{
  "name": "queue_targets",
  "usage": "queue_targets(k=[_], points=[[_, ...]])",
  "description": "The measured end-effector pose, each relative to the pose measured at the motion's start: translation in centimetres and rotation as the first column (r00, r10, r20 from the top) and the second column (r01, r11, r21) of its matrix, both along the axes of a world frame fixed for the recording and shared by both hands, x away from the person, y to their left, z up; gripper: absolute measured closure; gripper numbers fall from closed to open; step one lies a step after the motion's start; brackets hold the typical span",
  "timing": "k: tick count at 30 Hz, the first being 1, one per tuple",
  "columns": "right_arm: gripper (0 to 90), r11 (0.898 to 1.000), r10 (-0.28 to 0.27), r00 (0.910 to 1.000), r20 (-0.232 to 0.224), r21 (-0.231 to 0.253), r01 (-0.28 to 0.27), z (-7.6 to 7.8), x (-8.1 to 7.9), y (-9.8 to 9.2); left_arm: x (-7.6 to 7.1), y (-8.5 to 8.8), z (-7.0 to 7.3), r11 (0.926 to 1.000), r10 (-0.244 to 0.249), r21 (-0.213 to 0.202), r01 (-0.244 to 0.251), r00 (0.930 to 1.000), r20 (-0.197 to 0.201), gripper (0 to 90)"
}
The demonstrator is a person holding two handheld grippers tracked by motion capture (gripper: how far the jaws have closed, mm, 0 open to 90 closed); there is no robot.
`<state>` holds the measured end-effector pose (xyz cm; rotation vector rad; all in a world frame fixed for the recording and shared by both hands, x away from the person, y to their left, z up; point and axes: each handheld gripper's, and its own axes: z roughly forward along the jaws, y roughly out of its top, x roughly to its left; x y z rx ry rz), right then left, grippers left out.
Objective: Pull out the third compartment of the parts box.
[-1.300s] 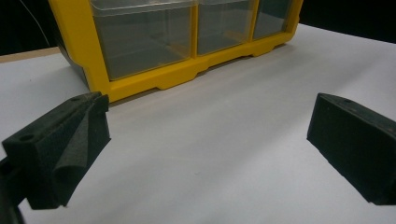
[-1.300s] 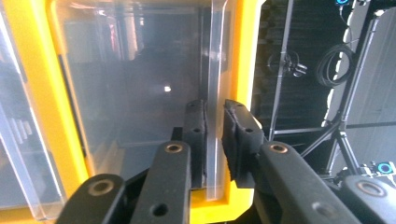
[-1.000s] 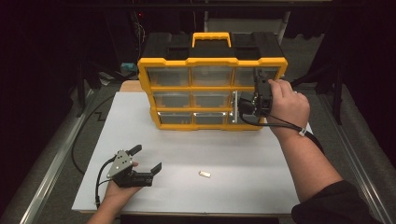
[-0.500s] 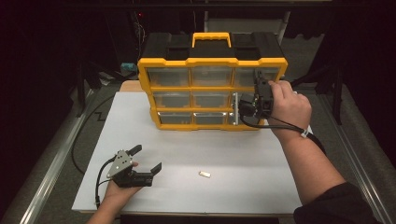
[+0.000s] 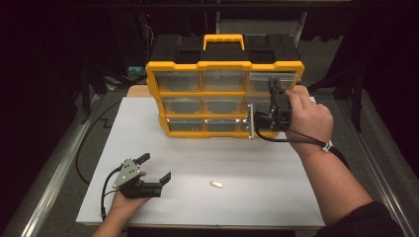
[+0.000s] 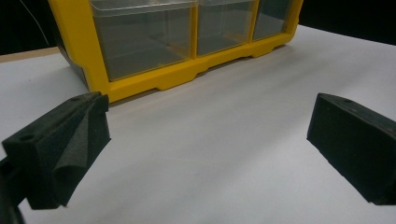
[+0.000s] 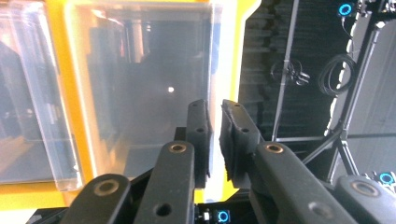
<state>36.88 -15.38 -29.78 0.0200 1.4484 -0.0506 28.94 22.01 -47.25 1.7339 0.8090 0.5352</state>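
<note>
A yellow cabinet [image 5: 225, 65] of clear drawers stands at the back of the white tabletop [image 5: 276, 168]. At its lower right column, my right gripper [image 5: 259, 120] lies on its side. It is shut on the thin edge of a clear drawer [image 5: 252, 121] that sticks out from the cabinet front. In the right gripper view, that clear wall [image 7: 140, 93] runs between the two pads of this gripper [image 7: 215, 109], whose jaws have just eased slightly apart. My left gripper [image 5: 155, 167] rests open on the table at the front left. Nothing sits between the jaws of the left gripper [image 6: 210, 126].
A small pale piece [image 5: 216, 184] lies loose on the tabletop near the front middle. The cabinet has a yellow carry handle [image 5: 223, 40] on top. A black cable [image 5: 86, 148] runs along the table's left edge. Dark stands and cables surround the table.
The right hand and its gripper have shifted only slightly at the cabinet's right column. The left gripper has stayed where it was.
</note>
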Motion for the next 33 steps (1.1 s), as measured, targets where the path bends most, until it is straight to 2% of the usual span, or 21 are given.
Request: queue_targets(k=[4, 9, 12, 13, 14, 15, 16, 17, 19, 20, 21, 23, 25, 28, 30, 31, 33], points=[[76.4, 1.0, 0.006, 0.9997, -0.024, 0.004, -0.006, 0.1, -0.2, 0.0, 0.0, 0.0, 0.0, 1.0, 0.0, 0.0, 0.0, 1.0, 0.001, 0.5], [67.0, 1.0, 0.004, 0.9975, -0.071, 0.021, -0.003, 0.5, -0.4, -0.1, 0.0, 0.0, 0.0, 1.0, 0.0, 0.001, 0.0, 1.0, 0.001, 0.4], [63.4, 1.0, 0.003, 0.997, -0.077, 0.019, -0.002, 0.7, -0.5, -0.1, 0.0, 0.0, 0.0, 1.0, 0.0, 0.001, 0.0, 1.0, 0.001, 0.4], [58.9, 1.0, 0.003, 0.9964, -0.085, 0.02, -0.001, 1.0, -0.5, -0.1, 0.0, 0.0, 0.0, 1.0, 0.0, 0.001, 0.0, 1.0, 0.001, 0.5], [58.9, 1.0, 0.003, 0.9964, -0.085, 0.02, -0.001, 1.0, -0.5, -0.1, 0.0, 0.0, 0.0, 1.0, 0.0, 0.0, 0.0, 1.0, 0.0, 0.5], [52.6, 1.0, 0.008, 0.996, -0.089, 0.03, -0.005, 1.2, -0.5, 0.0, 0.0, 0.0, 0.0, 1.0, 0.0, 0.001, 0.0, 1.0, 0.001, 0.4], [52.6, 1.0, 0.008, 0.996, -0.089, 0.03, -0.005, 1.2, -0.5, 0.0, 0.0, 0.0, 0.0, 1.0, 0.0, 0.0, 0.0, 1.0, 0.0, 0.4], [45.4, 0.999, 0.01, 0.995, -0.1, 0.043, -0.005, 1.5, -0.4, 0.0, 0.0, 0.0, 0.0, 1.0, 0.0, 0.0, 0.0, 1.0, 0.0, 0.5], [42.4, 0.999, 0.009, 0.9945, -0.104, 0.046, -0.004, 1.6, -0.3, 0.0, 0.0, 0.0, 0.0, 1.0, 0.0, 0.0, 0.0, 1.0, 0.0, 0.5], [35.6, 0.999, 0.019, 0.9942, -0.106, 0.047, -0.014, 1.8, -0.2, 0.1, 0.0, 0.0, 0.0, 1.0, -0.001, 0.0, 0.001, 1.0, 0.001, 0.5], [35.6, 0.999, 0.019, 0.9942, -0.106, 0.047, -0.014, 1.8, -0.2, 0.1, 0.0, 0.0, 0.0, 1.0, -0.001, 0.0, 0.001, 1.0, 0.001, 0.4], [29.8, 0.998, 0.015, 0.9906, -0.136, 0.07, -0.005, 2.1, 0.3, 0.1, 0.0, 0.0, 0.0, 1.0, 0.0, 0.0, 0.0, 1.0, 0.001, 0.5], [30.0, 0.998, 0.003, 0.9886, -0.151, 0.067, 0.008, 2.2, 0.4, 0.2, 0.0, 0.0, 0.0, 1.0, 0.001, 0.0, -0.001, 1.0, 0.001, 0.4], [35.1, 0.998, -0.001, 0.9881, -0.154, 0.065, 0.011, 2.4, 0.8, 0.1, 0.0, 0.0, 0.0, 1.0, 0.0, 0.001, 0.0, 1.0, 0.002, 0.4], [44.3, 0.998, -0.021, 0.986, -0.165, 0.061, 0.031, 2.7, 1.1, 0.0, 0.0, 0.0, 0.0, 1.0, 0.001, 0.0, -0.001, 1.0, 0.002, 0.4], [44.3, 0.998, -0.021, 0.986, -0.165, 0.061, 0.031, 2.7, 1.1, 0.0, 0.0, 0.0, 0.0, 1.0, 0.001, 0.0, -0.001, 1.0, 0.002, 0.5], [51.5, 0.998, -0.022, 0.9841, -0.176, 0.059, 0.033, 2.8, 1.2, -0.1, 0.0, 0.1, 0.0, 1.0, 0.001, 0.0, -0.001, 1.0, 0.001, 0.4]])
